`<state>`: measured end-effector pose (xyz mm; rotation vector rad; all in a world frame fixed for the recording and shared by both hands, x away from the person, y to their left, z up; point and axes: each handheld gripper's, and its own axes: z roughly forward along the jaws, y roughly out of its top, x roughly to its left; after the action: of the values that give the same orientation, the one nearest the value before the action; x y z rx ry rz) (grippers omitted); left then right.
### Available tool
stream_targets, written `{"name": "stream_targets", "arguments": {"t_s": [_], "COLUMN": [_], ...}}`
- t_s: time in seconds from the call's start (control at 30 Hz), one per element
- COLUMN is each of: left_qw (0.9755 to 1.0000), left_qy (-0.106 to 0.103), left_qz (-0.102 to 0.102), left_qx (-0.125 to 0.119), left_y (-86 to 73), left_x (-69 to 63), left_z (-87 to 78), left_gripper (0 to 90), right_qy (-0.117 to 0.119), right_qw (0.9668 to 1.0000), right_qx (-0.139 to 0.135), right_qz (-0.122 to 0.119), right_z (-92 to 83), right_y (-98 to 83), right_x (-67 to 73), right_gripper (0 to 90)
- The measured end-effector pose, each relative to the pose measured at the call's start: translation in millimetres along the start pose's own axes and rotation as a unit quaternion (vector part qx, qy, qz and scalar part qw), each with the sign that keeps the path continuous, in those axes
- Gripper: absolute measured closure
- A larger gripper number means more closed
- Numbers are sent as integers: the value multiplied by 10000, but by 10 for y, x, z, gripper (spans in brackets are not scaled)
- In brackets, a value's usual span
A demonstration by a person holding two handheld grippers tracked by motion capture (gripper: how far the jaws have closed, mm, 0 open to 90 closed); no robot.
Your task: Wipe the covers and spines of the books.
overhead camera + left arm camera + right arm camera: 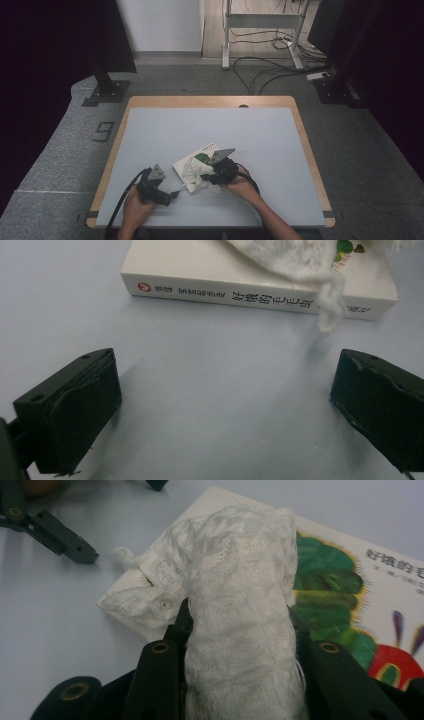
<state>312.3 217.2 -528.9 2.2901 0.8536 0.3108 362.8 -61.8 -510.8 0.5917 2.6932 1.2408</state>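
Right gripper view first: the right gripper (240, 645) has its jaws clamped on a bunched white cloth (235, 630), and the fabric bulges up between them and spills forward onto the cover of a picture book (350, 595). That cloth is draped over the book's near corner (green caterpillar artwork peeking out on the far side of it), so this looks like wiping the cover, and it's mid-wipe by my reading: one part of the cover is under the cloth, the illustrated stretch beyond is bare.

Out to the left gripper view now: the left gripper (225, 405) has its jaws spread wide apart with nothing between them, only bare table (210, 390). It points at the book's spine, and a loose tail of cloth dangles over that edge.

From the high view, the book sits a little toward the person's side of the table's middle, the right gripper on top of it and the left gripper low on the table just beside its near corner. I'd say what's left is the rest of the cover, then letting go of the cloth.
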Motion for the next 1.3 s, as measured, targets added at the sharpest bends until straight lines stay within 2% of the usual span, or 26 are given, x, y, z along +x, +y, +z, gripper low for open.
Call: {"name": "stream_targets", "arguments": {"t_s": [0.33,0.67,1.3], "left_qw": [10000,10000,10000], "left_qy": [-3,-2,1], "left_qz": [4,9,-13], "left_qx": [2,2,-9], "left_y": [0,0,-1], "left_x": [0,1,-3], "left_z": [0,-1,0], "left_gripper": [0,0,0], "right_qy": [145,315,275], "right_qw": [9999,9990,9992], "right_qx": [7,88,243], "right_qz": [-54,-297,-171], "right_z": [74,169,336], "right_y": [65,164,354], "right_x": [130,277,151], "right_gripper": [628,636,656]}}
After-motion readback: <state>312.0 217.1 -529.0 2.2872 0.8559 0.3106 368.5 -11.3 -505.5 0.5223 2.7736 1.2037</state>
